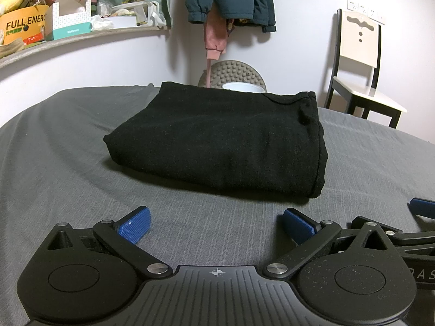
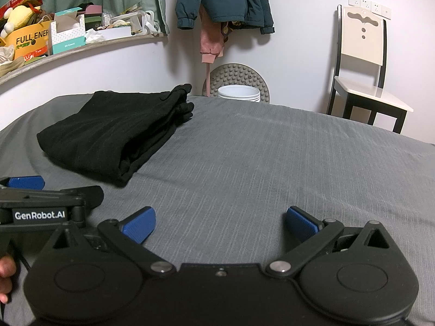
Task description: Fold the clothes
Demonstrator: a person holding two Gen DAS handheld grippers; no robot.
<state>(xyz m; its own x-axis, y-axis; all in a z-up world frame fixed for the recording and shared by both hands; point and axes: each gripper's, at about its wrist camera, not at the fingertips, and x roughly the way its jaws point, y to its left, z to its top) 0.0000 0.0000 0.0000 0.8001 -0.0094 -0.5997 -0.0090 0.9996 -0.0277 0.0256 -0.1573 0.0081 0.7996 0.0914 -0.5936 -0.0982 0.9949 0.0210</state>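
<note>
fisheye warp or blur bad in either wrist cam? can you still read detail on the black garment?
Left wrist view: strong barrel warp, the shelf bows; sharp, no glare; black garment nearly textureless, only its hem seam shows. Right wrist view: same warp and dark corners; garment shows stacked fold edges; soft shadow under it on the grey sheet.

a folded black garment (image 1: 217, 138) of soft matt knit lies on a bed (image 1: 68, 141) covered in grey ribbed cloth, before matt black plastic grippers with textured blue pads (image 1: 135, 224) and shiny metal rivets (image 1: 157, 267).
</note>
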